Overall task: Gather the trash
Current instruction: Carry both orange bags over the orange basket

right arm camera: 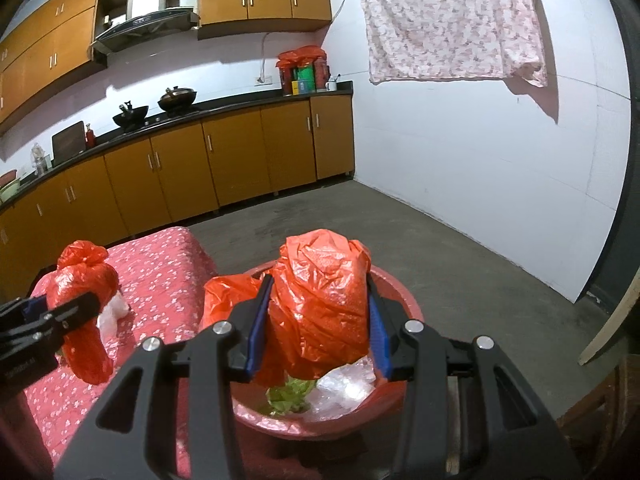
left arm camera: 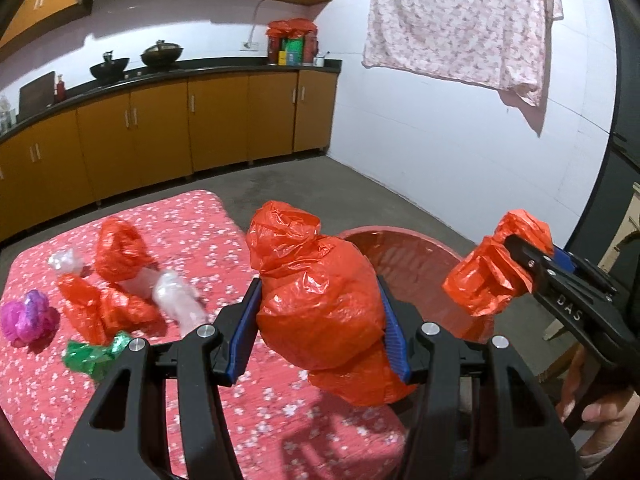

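My left gripper point(left arm camera: 318, 312) is shut on a crumpled red plastic bag point(left arm camera: 316, 300), held above the table's right edge beside the red basin point(left arm camera: 400, 242). My right gripper point(right arm camera: 316, 328) is shut on another red plastic bag point(right arm camera: 324, 300) and holds it over the basin point(right arm camera: 400, 300), which has green wrapper point(right arm camera: 290, 394), clear plastic and a red bag inside. Each gripper shows in the other's view: the right one point(left arm camera: 516, 260) and the left one point(right arm camera: 76, 308). On the pink floral tablecloth point(left arm camera: 180, 216) lie red bags point(left arm camera: 116, 252), clear bottles point(left arm camera: 176, 300), a purple wad point(left arm camera: 26, 316) and a green wrapper point(left arm camera: 96, 356).
Orange kitchen cabinets point(left arm camera: 160, 128) with a black counter run along the far wall, with woks point(left arm camera: 160, 54) on the stove. A floral cloth point(left arm camera: 460, 20) hangs on the white wall. Grey concrete floor point(right arm camera: 440, 232) lies beyond the basin. A wooden stool stands under the basin.
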Demonstrator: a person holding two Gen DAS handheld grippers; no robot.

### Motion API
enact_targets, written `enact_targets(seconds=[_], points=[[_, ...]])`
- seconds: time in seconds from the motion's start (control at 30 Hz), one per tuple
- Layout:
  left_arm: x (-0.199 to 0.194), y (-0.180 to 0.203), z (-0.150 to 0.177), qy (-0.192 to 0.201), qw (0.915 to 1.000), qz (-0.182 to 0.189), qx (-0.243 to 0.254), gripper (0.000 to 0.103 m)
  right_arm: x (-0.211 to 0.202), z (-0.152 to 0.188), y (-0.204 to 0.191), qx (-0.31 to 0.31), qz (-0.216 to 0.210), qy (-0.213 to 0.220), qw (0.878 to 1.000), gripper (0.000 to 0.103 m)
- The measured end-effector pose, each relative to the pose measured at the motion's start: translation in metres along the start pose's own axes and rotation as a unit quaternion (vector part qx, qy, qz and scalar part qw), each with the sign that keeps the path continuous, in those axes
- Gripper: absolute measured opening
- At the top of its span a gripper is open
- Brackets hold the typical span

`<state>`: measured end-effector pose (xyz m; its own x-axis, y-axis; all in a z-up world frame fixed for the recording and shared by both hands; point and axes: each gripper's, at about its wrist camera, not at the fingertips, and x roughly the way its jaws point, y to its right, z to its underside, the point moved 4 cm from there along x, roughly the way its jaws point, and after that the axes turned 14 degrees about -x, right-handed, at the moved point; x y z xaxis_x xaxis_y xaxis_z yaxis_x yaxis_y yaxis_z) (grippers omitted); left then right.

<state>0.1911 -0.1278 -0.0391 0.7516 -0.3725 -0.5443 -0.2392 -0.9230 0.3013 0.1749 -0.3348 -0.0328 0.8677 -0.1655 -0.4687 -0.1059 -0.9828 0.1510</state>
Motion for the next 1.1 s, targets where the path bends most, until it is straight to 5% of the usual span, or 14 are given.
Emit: enact_targets(seconds=[1.1], points=[[0.092,0.050,0.001,-0.060,0.9967,0.044,0.034,0.055,0.050,-0.002,0.036,0.028,0.015,-0.014,0.999,0.042]])
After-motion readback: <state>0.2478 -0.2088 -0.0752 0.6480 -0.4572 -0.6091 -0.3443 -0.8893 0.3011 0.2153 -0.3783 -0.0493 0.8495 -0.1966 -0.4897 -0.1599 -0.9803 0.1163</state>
